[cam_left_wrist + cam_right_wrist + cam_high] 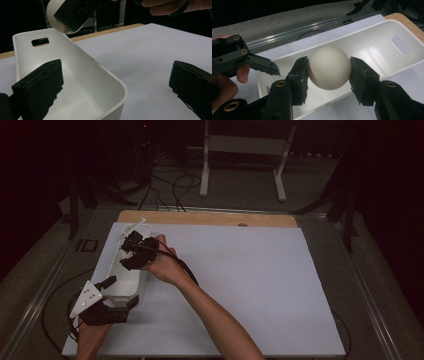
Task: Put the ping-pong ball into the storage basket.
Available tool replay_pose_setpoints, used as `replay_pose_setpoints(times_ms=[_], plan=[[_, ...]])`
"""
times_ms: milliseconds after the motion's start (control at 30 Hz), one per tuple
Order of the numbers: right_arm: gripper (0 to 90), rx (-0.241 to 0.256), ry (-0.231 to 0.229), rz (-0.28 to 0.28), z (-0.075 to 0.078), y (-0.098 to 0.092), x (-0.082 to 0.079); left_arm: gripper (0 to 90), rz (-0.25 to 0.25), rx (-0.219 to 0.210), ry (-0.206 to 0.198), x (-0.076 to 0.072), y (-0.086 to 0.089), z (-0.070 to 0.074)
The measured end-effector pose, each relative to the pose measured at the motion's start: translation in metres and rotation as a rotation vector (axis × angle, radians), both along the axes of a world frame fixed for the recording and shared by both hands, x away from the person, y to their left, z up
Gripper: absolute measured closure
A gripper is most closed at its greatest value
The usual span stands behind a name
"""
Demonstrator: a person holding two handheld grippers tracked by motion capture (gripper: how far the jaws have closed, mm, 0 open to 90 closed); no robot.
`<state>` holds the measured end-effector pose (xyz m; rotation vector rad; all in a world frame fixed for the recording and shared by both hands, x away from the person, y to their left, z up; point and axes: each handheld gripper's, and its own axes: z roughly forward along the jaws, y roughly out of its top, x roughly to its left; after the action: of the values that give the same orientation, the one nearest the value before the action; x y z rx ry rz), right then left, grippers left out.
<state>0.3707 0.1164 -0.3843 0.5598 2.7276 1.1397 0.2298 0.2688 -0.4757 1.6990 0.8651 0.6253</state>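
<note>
At a table covered with a pale sheet (240,285), we hold our right gripper (329,71) above a long white plastic bin with rounded corners (372,45), its two black jaws pinching a smooth off-white ball (329,70) between them. In the right gripper view the ball hangs clear of the bin's floor, over the middle of the tub, with one jaw pressed to each side of it. The bin's far end wall carries an oblong handle slot (401,44).

In the high view the bin (125,287) lies along the left edge of the sheet, and our right hand (162,265) reaches across to hover over its far half. Our left gripper (117,90) sits at the bin's near end with its jaws spread wide, one inside the tub and the other outside over the sheet, straddling the near corner of the wall; we cannot tell whether either jaw touches it. In the left gripper view the ball (53,17) shows high up, partly masked by a jaw of the right gripper. A wooden board edge (210,218) runs behind the sheet.
</note>
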Motion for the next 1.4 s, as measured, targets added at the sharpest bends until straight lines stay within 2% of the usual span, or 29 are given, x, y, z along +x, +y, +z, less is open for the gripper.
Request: replay_pose_setpoints(times_ms=[1033,1067,1133,1167,1267,1400], plan=[[49.9,-0.017,0.022,-0.016,-0.0066,0.0086,0.0045,0.0,0.001,-0.005,-0.002,-0.0005,0.0006,0.0008],[46.9,-0.017,0.030,-0.019,-0.0068,0.0086,0.0054,0.0,0.001,-0.004,-0.003,-0.0005,0.0007,0.0009],[22.8,-0.010,0.065,-0.014,-0.0082,0.0091,0.0070,0.0,0.001,-0.004,-0.003,-0.0004,0.0007,0.0009],[14.9,-0.014,0.058,-0.032,-0.0084,0.0091,0.0068,0.0,0.001,-0.004,-0.002,-0.0004,0.0006,0.0008],[12.5,0.000,0.071,-0.045,-0.0089,0.0076,0.0083,0.0,0.001,-0.005,-0.002,-0.0004,0.0002,0.0008],[12.0,-0.004,0.057,-0.051,-0.0078,0.0070,0.0079,0.0,0.001,-0.005,-0.002,-0.0003,0.0005,0.0008]])
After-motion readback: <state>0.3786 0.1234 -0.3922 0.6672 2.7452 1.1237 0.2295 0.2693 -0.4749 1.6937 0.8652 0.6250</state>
